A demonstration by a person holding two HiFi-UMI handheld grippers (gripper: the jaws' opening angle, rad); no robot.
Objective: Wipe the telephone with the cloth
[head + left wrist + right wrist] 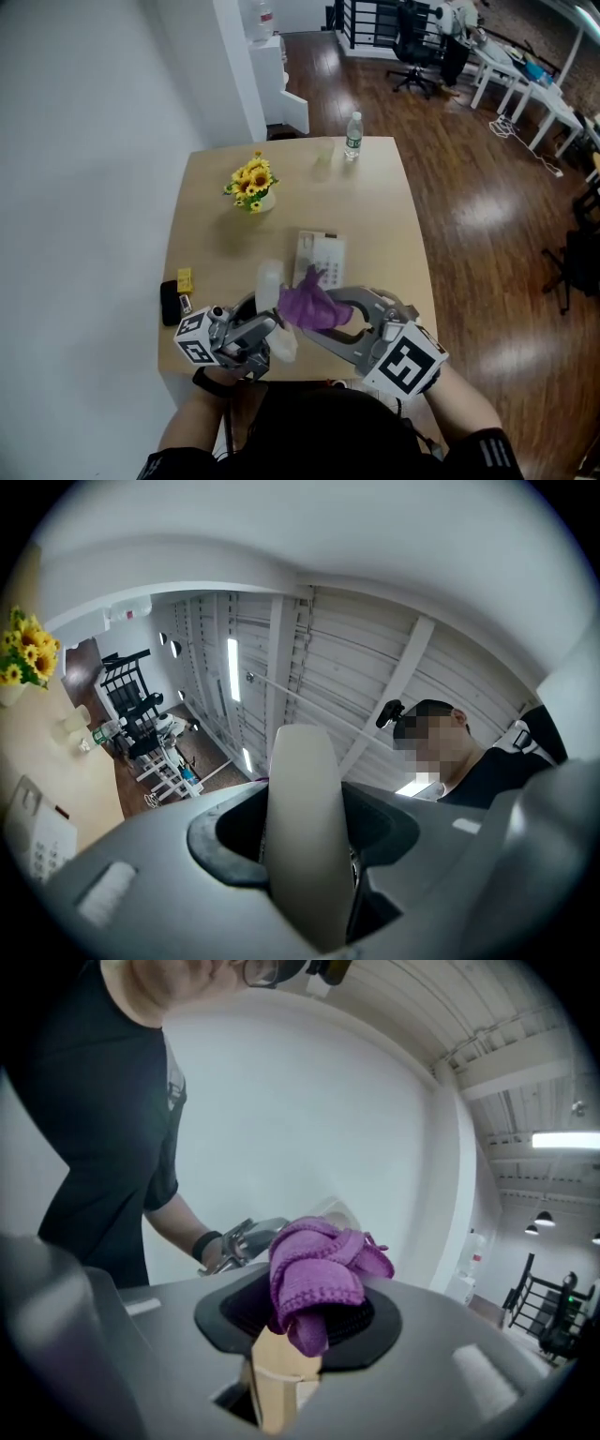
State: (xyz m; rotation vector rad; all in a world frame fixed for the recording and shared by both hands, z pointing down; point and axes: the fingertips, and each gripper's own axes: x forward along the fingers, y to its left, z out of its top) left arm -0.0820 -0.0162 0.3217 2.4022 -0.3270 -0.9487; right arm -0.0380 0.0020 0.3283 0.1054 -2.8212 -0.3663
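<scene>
Above table (394, 234), upturned: left gripper (270, 330) holds handset (269, 279), right gripper (323, 319) cloth (307, 302).

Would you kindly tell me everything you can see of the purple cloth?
The purple cloth is a knitted-looking fabric with stitched edges, bunched into a loose wad. The right gripper is shut on it, with the folds bulging out above the grip. It is held up over the table's near edge, against or right beside the white handset in the left gripper.
</scene>
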